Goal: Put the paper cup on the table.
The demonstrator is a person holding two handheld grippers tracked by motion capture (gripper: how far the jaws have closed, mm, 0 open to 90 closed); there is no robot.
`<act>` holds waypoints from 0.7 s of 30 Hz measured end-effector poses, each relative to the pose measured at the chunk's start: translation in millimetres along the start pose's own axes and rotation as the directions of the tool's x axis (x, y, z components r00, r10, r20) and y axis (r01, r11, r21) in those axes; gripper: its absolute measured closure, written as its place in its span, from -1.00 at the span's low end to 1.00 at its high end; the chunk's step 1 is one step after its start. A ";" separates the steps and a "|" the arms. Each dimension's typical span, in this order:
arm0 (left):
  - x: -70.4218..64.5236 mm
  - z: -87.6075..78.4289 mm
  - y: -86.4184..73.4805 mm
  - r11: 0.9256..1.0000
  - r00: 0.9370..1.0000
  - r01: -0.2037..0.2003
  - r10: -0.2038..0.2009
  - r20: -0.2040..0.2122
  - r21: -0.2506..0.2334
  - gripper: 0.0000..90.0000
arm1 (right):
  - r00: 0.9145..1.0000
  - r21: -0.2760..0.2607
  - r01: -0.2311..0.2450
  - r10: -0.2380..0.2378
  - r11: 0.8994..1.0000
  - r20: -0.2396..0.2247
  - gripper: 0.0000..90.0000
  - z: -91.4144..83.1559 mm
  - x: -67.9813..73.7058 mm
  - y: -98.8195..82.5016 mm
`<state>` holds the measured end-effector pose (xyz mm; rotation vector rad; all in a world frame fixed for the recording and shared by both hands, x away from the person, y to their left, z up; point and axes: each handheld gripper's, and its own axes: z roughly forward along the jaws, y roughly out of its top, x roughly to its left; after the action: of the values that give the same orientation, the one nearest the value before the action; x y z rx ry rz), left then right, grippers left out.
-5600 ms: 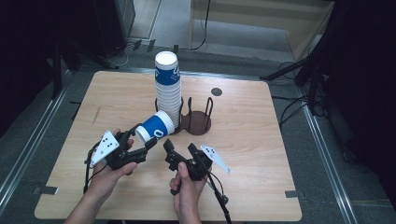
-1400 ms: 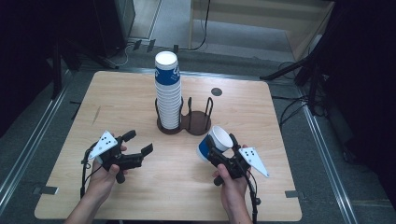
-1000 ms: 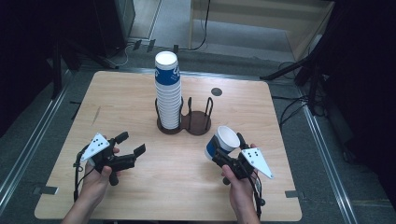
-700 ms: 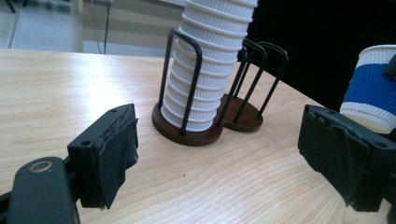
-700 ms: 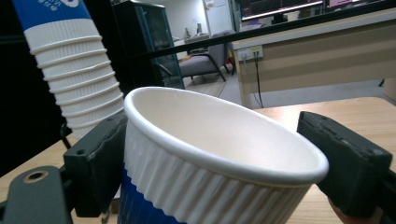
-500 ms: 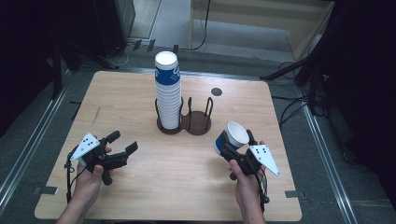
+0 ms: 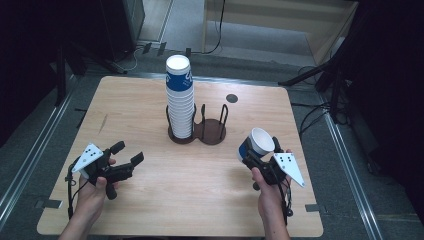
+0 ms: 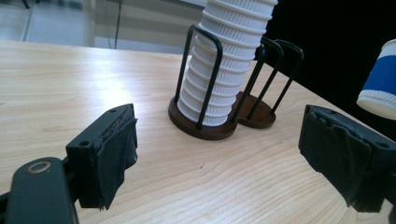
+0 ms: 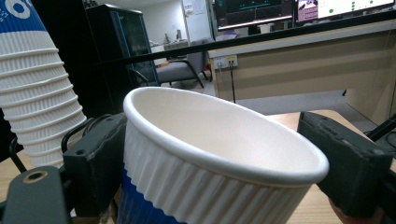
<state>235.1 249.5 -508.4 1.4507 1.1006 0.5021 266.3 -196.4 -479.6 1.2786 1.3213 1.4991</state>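
A tall stack of blue-and-white ribbed paper cups (image 7: 180,100) stands in the left ring of a dark wire cup holder (image 7: 212,134) at mid-table. Its right ring is empty. To the right, my right gripper (image 7: 261,150) is shut on a single paper cup (image 7: 259,141), which is tilted with its mouth up and toward the back. In the right gripper view the pads press both sides of that cup (image 9: 210,158), with the stack (image 9: 32,93) behind it. At front left my left gripper (image 7: 128,152) is open and empty, aimed at the stack (image 8: 224,70) and holder (image 8: 254,116).
A small dark round disc (image 7: 231,98) sits in the wooden tabletop (image 7: 125,110) behind the holder. Cables and dark stands lie on the floor beyond the far and right edges. Bare wood lies between my two hands.
The cup, earlier between both grippers near the table's middle, is now in the right gripper alone. The right hand has carried it rightward; the left hand has drawn back to the left.
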 end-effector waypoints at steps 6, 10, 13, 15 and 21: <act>6.9 -4.2 -4.0 1.000 1.000 0.007 -0.007 -0.027 0.013 -0.72 | 1.000 -0.004 0.006 -0.006 1.000 -0.005 -0.73 4.1 -0.3 1.6; 12.3 -8.1 -5.6 1.000 0.999 0.010 -0.009 -0.048 0.026 -0.72 | 1.000 -0.001 0.012 -0.012 1.000 0.003 -0.73 7.6 -0.9 2.6; 19.4 -11.2 -7.6 0.999 0.997 -0.001 0.005 -0.080 0.045 -0.70 | 1.000 0.001 0.020 -0.020 1.000 0.019 -0.73 8.9 -2.9 3.8; 23.9 -12.3 -9.5 0.999 0.995 0.001 0.005 -0.102 0.054 -0.69 | 0.999 0.003 0.023 -0.023 1.000 0.025 -0.73 9.6 -5.0 4.6; 36.4 -17.8 -12.4 0.997 0.991 -0.001 0.010 -0.132 0.071 -0.69 | 0.999 -0.011 0.027 -0.027 1.000 0.022 -0.72 12.1 -10.1 7.0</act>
<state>233.1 287.7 -526.5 1.4999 1.2307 0.5753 280.8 -204.6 -475.1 1.2621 1.3095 1.4678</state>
